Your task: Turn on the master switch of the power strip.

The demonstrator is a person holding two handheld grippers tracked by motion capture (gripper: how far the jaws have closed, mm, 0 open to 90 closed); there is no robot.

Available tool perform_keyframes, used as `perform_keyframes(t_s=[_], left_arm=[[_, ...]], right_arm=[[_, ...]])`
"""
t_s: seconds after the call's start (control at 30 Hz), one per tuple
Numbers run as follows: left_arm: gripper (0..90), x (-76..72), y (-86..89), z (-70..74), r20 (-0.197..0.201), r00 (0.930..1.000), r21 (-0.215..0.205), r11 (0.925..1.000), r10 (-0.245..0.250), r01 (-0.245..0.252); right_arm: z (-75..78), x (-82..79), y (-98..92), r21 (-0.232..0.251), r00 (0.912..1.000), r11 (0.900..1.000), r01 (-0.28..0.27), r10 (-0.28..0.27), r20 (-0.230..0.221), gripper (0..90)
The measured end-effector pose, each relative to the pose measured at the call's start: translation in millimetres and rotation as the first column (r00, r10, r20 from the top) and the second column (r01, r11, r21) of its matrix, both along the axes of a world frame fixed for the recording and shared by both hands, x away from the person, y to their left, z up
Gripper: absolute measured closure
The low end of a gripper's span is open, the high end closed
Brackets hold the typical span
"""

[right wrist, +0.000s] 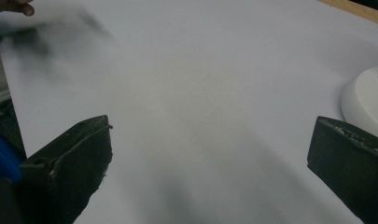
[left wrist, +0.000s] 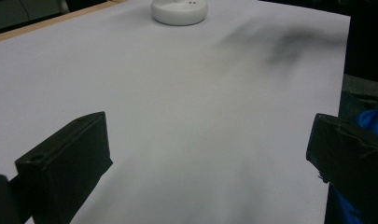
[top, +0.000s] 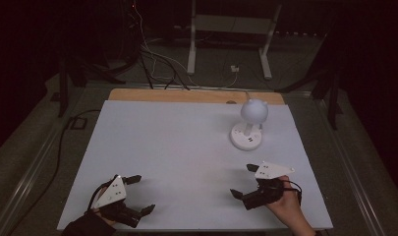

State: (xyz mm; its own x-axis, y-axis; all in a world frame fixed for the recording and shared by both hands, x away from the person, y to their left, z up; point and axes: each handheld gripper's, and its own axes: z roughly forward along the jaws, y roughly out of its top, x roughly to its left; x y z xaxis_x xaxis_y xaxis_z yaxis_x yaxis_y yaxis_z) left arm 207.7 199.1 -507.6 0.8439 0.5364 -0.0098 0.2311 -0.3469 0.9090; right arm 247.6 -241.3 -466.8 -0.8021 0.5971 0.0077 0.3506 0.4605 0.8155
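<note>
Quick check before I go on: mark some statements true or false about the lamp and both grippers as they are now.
1. The left gripper is open. True.
2. The right gripper is shut on the lamp. False: it is open and holds nothing, apart from the lamp.
3. The lamp stands upright on the white sheet. True.
4. The lamp is nearer the left gripper. False: it stands beyond the right gripper, at the far right.
5. A wooden strip shows along the sheet's far edge. True.
</note>
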Motion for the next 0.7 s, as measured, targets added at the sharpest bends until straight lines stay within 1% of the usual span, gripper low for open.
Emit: perform_keyframes(t_s=[0.27, 0.3, 0.4, 0.7], left_arm=[[0.2, 0.0, 0.1, -0.1, 0.0, 1.0, 0.0, 1.0, 0.0, 0.0], [0.2, 0.1, 0.2, 0.0, 0.0, 1.0, 0.0, 1.0, 0.0, 0.0], [0.2, -0.1, 0.2, 0.1, 0.001, 1.0, -0.001, 1.0, 0.0, 0.0], [0.2, 0.2, 0.2, 0.0, -0.002, 1.0, 0.001, 1.0, 0.001, -0.001]], right_arm=[[5.2, 5.2, 0.6, 0.005, 1.0, 1.0, 0.0, 0.0, 0.002, 0.0], [6.8, 6.1, 1.1, -0.001, 0.9999, 1.0, 0.002, -0.002, 0.012, 0.0], [9.9, 8.5, 0.4, 0.013, 0.9999, 1.0, 0.003, -0.003, 0.016, 0.0], [14.3, 15.4, -0.6, 0.029, 0.9997, 0.999, 0.013, -0.013, 0.021, 0.0]])
